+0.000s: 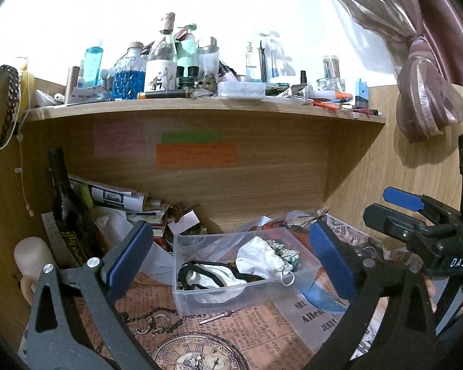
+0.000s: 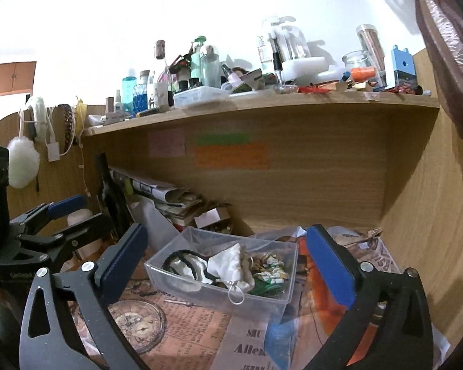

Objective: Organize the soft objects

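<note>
I hold both the left gripper (image 1: 231, 259) and right gripper (image 2: 228, 265) wide and empty; the clear plastic box (image 1: 182, 293) of soft things sits dead ahead, slightly nearer my right.

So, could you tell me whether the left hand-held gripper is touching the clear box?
Apart. The left wrist view shows the left hand-held gripper open, with gaps between both fingers and the clear box.

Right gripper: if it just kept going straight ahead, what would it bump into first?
Most likely the clear plastic box holding soft items, which sits between the open right gripper fingers; depth is hard to judge.
</note>
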Motion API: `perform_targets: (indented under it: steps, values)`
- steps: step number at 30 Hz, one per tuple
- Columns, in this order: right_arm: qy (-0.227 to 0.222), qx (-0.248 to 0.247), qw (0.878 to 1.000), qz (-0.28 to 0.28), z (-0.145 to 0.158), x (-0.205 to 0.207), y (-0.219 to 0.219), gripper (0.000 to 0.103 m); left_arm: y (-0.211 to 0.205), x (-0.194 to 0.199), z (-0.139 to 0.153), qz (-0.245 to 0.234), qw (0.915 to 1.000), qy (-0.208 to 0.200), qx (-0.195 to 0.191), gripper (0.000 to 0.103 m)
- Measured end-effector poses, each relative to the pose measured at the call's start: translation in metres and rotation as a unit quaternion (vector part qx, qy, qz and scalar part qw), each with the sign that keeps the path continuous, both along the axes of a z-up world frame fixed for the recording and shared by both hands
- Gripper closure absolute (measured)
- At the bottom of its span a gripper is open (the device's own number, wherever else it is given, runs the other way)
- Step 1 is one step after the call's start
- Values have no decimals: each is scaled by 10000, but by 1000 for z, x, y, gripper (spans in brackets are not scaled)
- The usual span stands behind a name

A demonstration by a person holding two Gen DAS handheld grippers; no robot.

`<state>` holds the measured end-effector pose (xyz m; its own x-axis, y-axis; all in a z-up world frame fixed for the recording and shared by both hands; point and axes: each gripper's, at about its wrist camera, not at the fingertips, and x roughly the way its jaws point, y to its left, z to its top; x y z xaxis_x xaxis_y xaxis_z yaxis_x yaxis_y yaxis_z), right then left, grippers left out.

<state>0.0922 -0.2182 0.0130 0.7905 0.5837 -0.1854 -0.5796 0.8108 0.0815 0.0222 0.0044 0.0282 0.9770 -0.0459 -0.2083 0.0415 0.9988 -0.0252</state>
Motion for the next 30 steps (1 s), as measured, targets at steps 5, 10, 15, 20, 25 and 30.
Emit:
perform_targets:
  steps: [5, 10, 15, 20, 25, 30]
  values:
    - [-35, 20, 10000, 24, 2, -6, -2, 0, -2, -4, 1, -6, 10000, -30, -4, 0]
    - [-58, 20, 10000, 32, 2, -8, -2, 0, -3, -4, 0, 2, 10000, -14, -1, 0]
    - [-50, 24, 10000, 34, 2, -9, -2, 0, -1, -3, -1, 25, 10000, -17, -18, 0]
    - [-50, 24, 10000, 23, 2, -10, -1, 0, -1, -2, -3, 58, 10000, 15, -19, 0]
    - [-30, 24, 10000, 36, 2, -9, -1, 0, -1, -2, -3, 59, 10000, 17, -19, 0]
    - [-30, 22, 10000, 32, 2, -9, -1, 0, -1, -2, -4, 75, 10000, 21, -18, 0]
